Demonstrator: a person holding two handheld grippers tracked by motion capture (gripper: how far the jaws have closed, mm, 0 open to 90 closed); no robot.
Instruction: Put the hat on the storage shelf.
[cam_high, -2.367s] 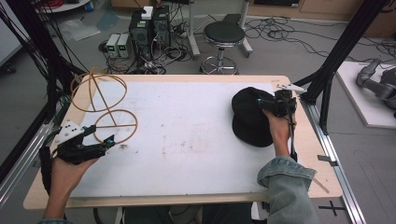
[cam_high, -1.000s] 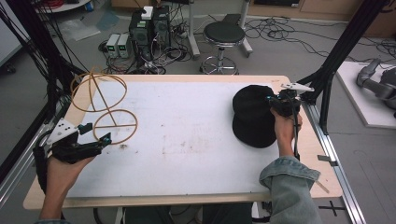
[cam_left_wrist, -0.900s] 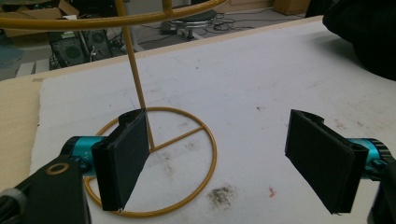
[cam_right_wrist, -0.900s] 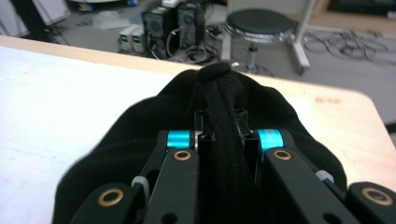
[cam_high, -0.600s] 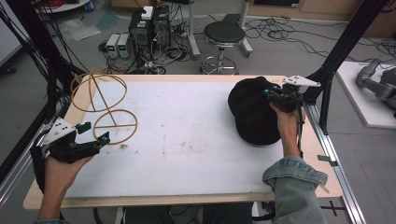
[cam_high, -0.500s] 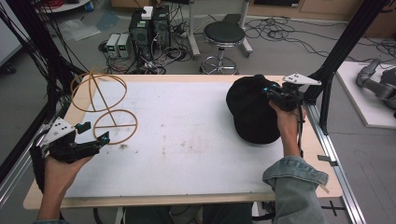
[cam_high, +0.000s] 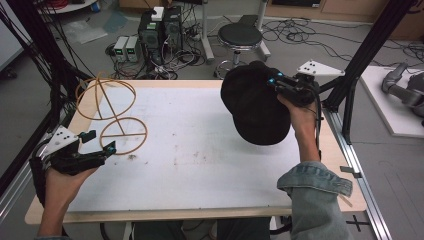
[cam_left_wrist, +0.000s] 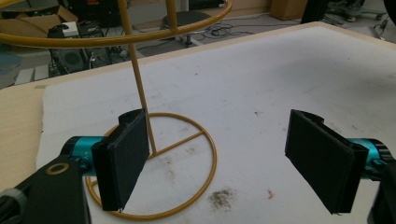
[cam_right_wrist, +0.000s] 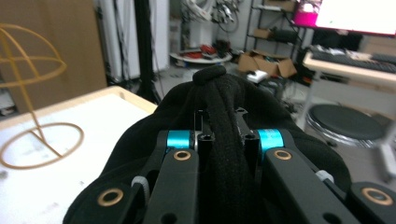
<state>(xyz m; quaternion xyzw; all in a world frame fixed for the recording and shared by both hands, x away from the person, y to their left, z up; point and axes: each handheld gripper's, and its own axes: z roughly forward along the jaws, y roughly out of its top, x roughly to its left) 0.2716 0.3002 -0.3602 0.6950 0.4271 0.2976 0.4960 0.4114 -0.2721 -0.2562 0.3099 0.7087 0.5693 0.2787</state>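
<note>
Already the black hat is gripped by the right gripper and is held up off the table, over its far right part. In the right gripper view a fold of the hat is seen pinched tight between the two jaws. The wire hat stand is set well apart, at the far left of the table, and nothing has been put on it yet. So the picking up looks done, and the carrying across and setting on the stand are probably left. The right forearm is raised and stretched forward, with the hat hanging below the gripper. The left gripper is held low beside the stand's base ring, with its jaws spread wide and nothing between them.
</note>
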